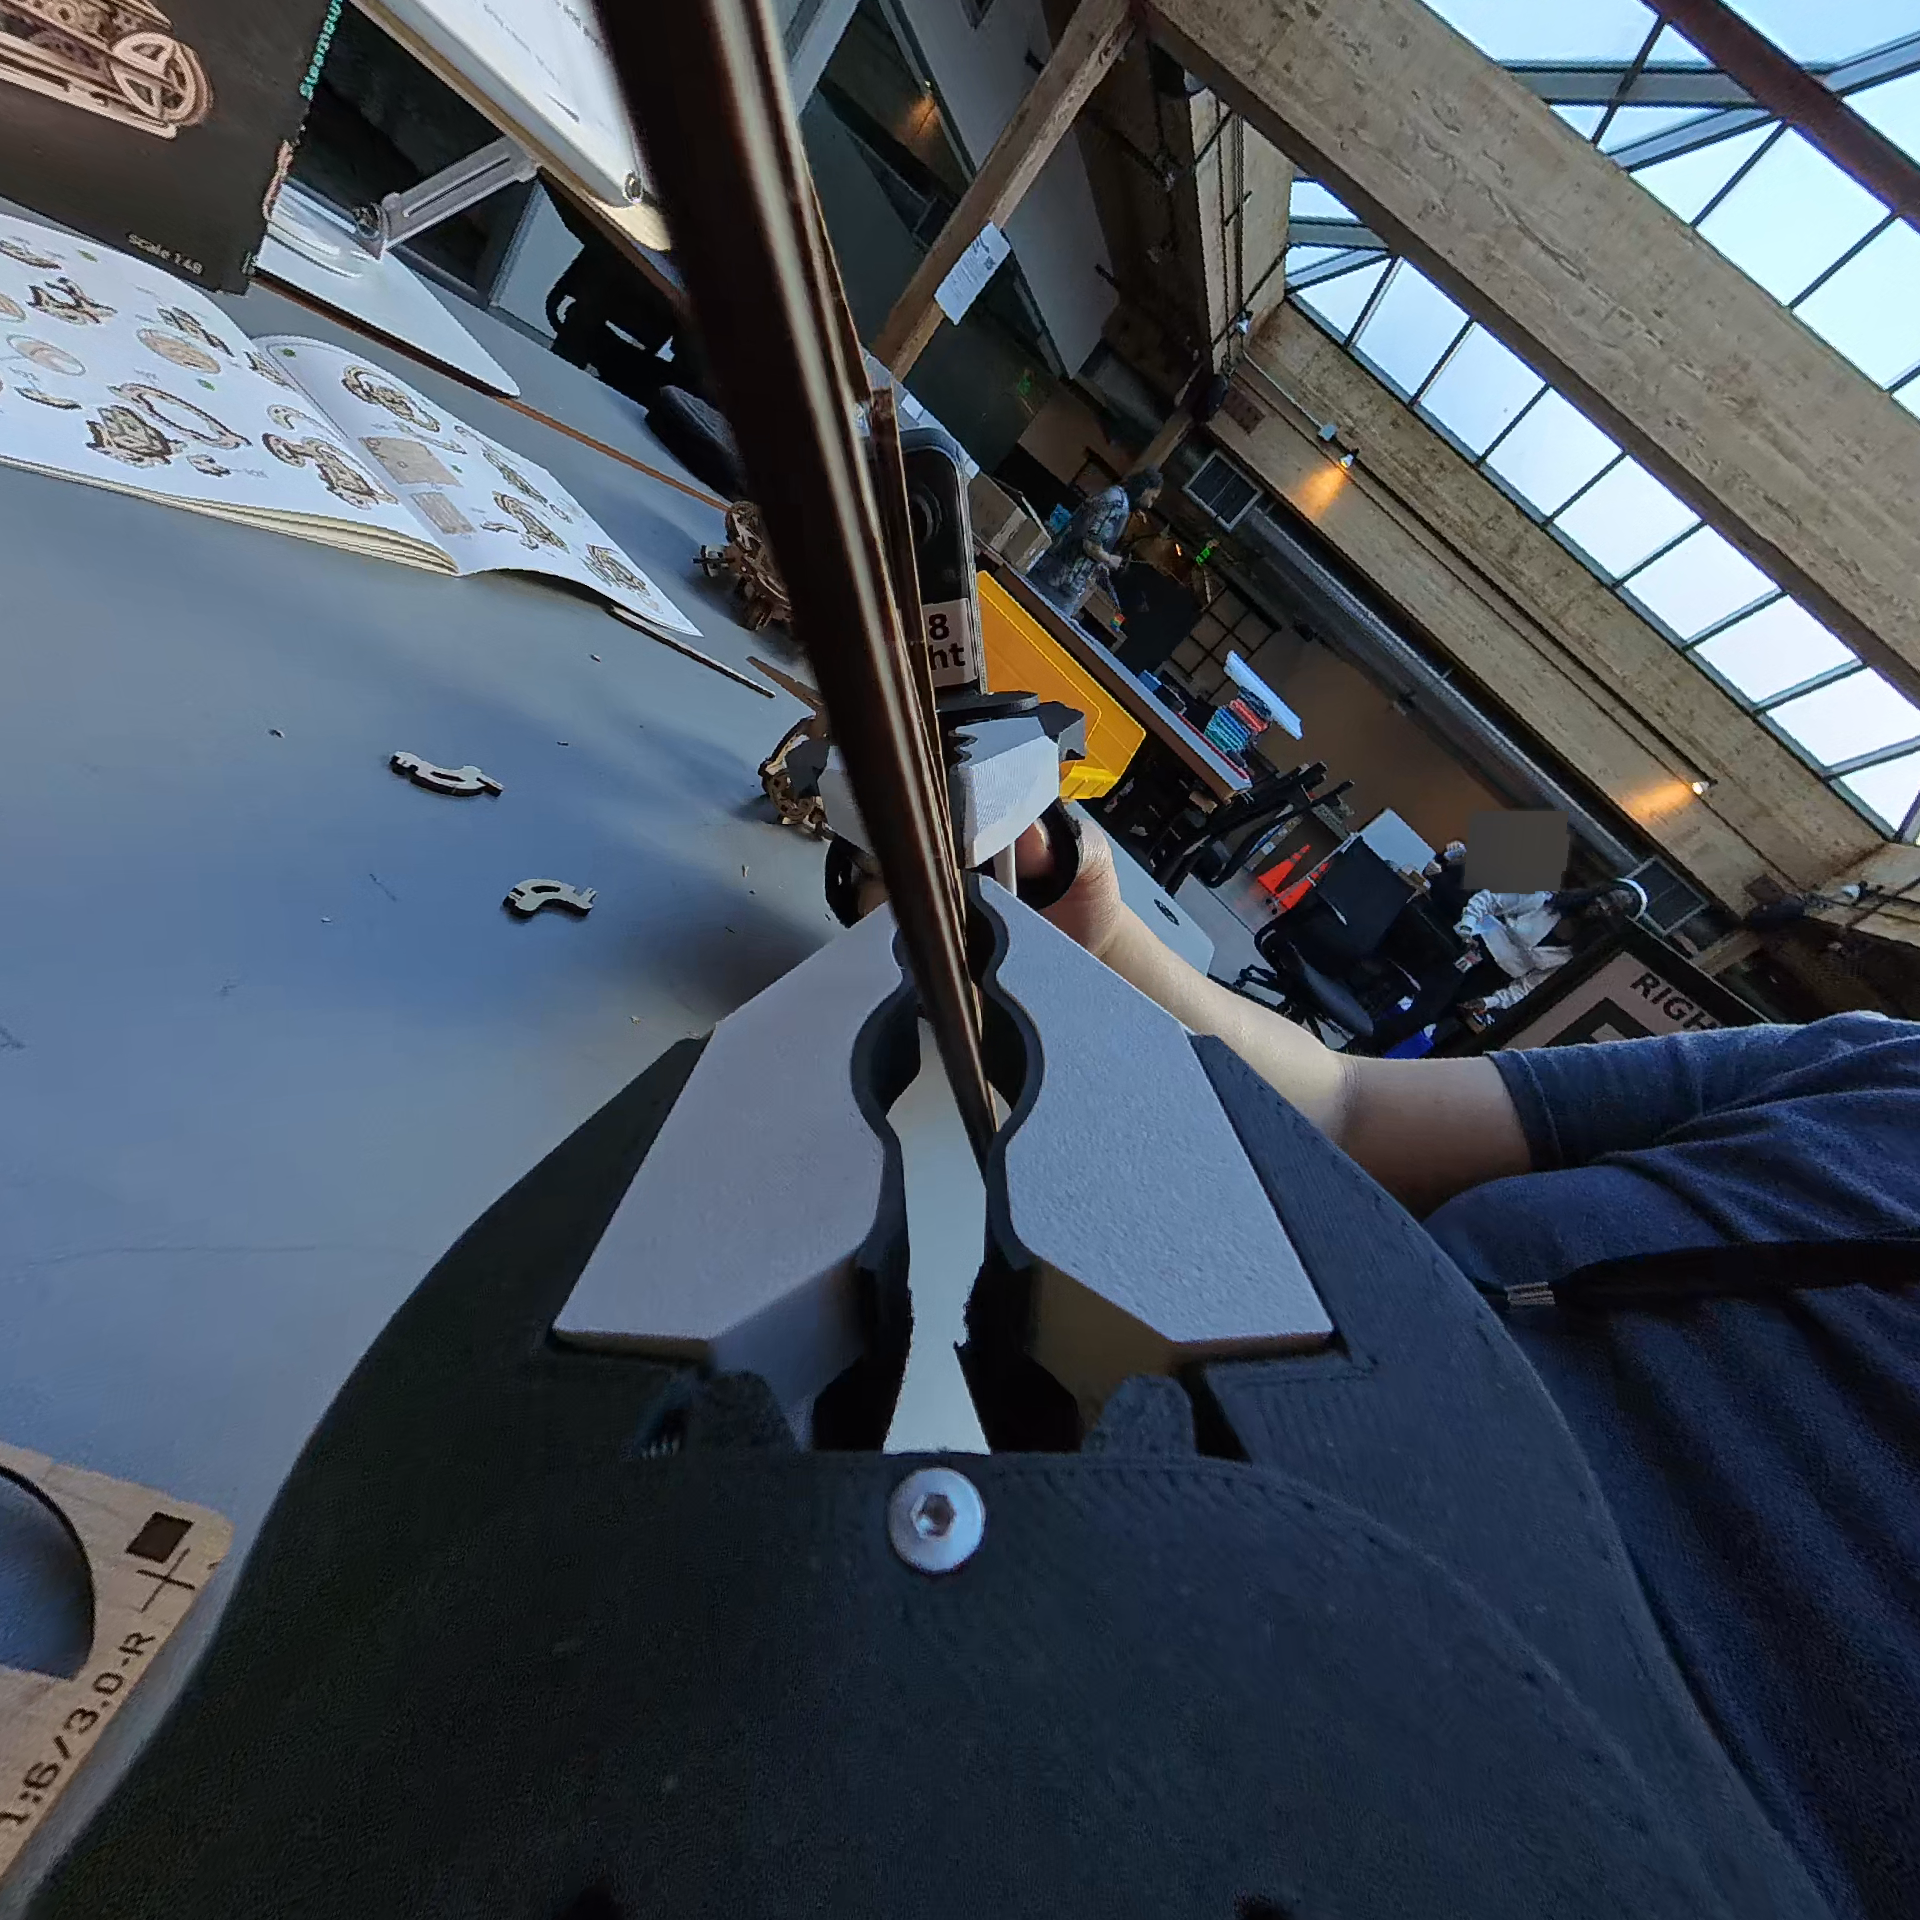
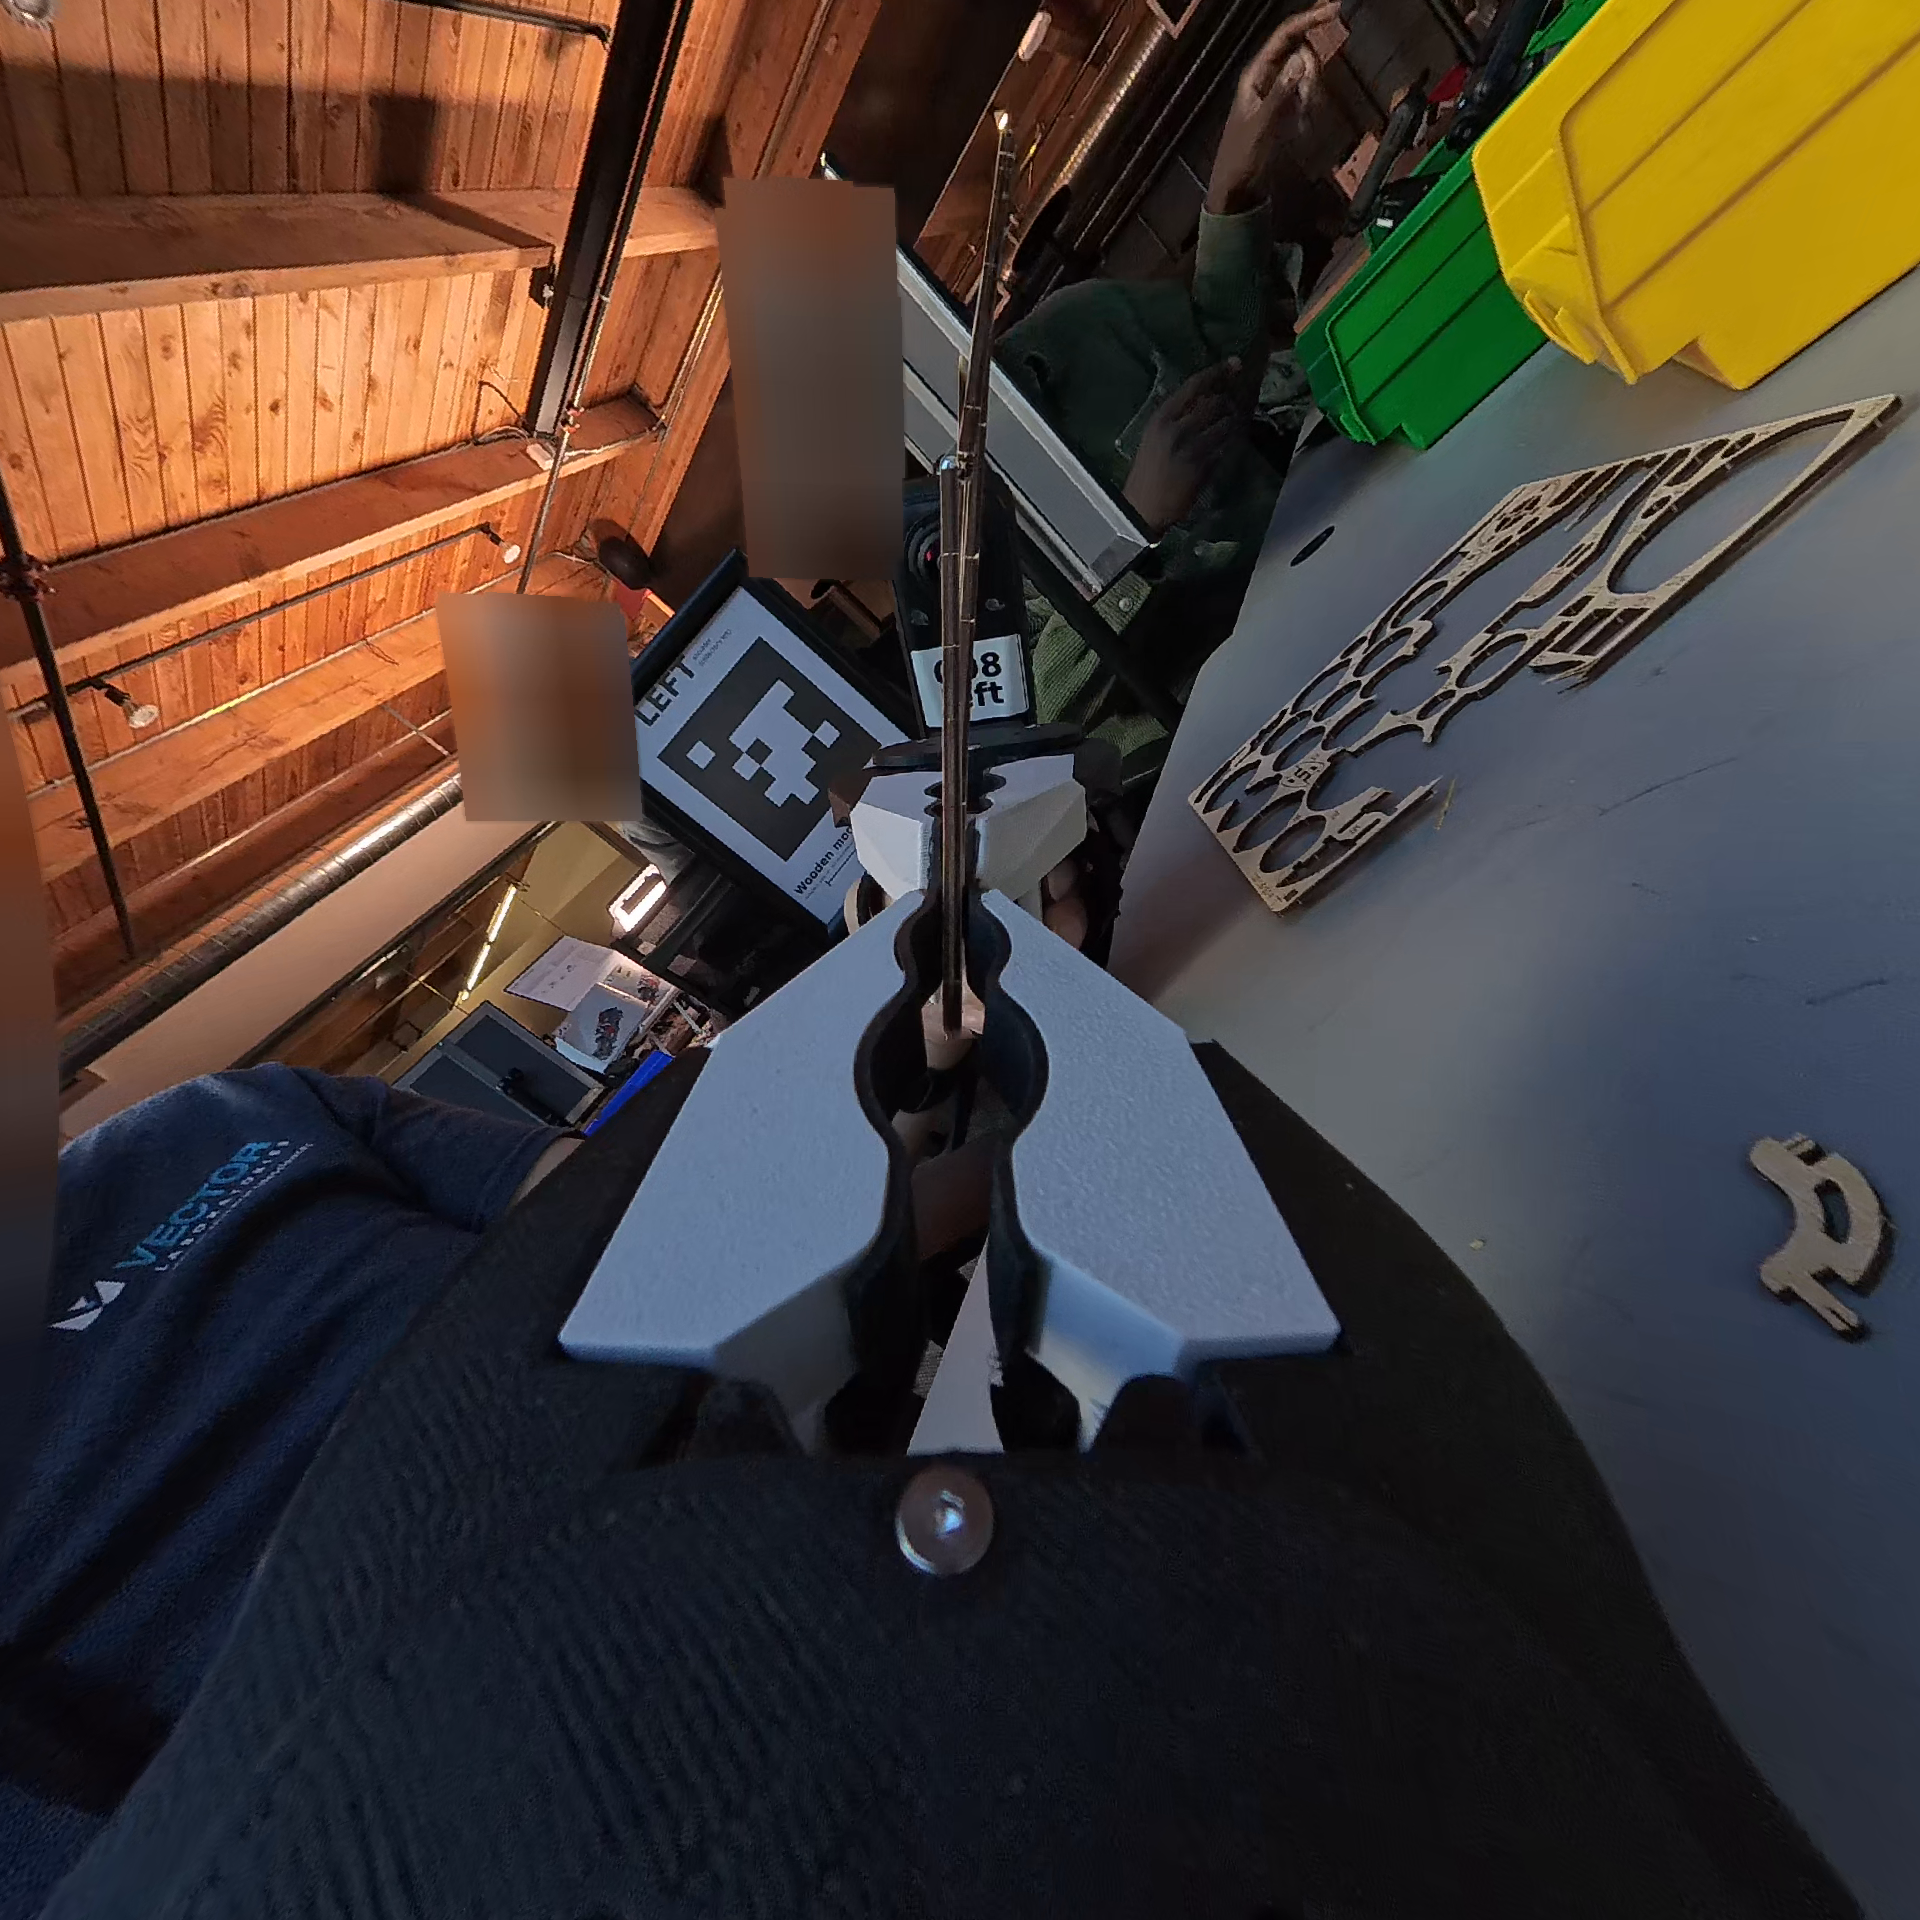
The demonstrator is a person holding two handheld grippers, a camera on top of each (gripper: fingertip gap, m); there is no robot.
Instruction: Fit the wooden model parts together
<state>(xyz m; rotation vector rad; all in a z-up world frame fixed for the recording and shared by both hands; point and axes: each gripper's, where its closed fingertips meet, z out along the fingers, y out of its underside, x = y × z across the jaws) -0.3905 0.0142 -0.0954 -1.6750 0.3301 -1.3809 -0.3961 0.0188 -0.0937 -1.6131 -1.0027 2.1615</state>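
Note:
A thin wooden parts sheet (image 1: pixel 790 364) is held edge-on in the air between both grippers. My left gripper (image 1: pixel 940 925) is shut on its near edge. The right gripper (image 1: pixel 997 790) grips the same sheet from the far side, a hand behind it. In the right wrist view the sheet (image 2: pixel 971 468) rises as a thin line from my right gripper (image 2: pixel 954 914), which is shut on it. The left gripper (image 2: pixel 966 821) faces it close behind. Two small curved wooden pieces (image 1: pixel 447 774) (image 1: pixel 549 896) lie loose on the grey table (image 1: pixel 260 1039).
An open instruction booklet (image 1: pixel 260 416) and a dark box (image 1: pixel 135 114) lie at the table's far left. Part-built wooden assemblies (image 1: pixel 753 561) (image 1: pixel 800 779) stand behind the sheet. An emptied sheet frame (image 2: pixel 1507 644), a curved piece (image 2: pixel 1823 1247), yellow (image 2: pixel 1704 177) and green (image 2: pixel 1403 343) bins lie right. Less than 4 cm separates the two grippers' tips.

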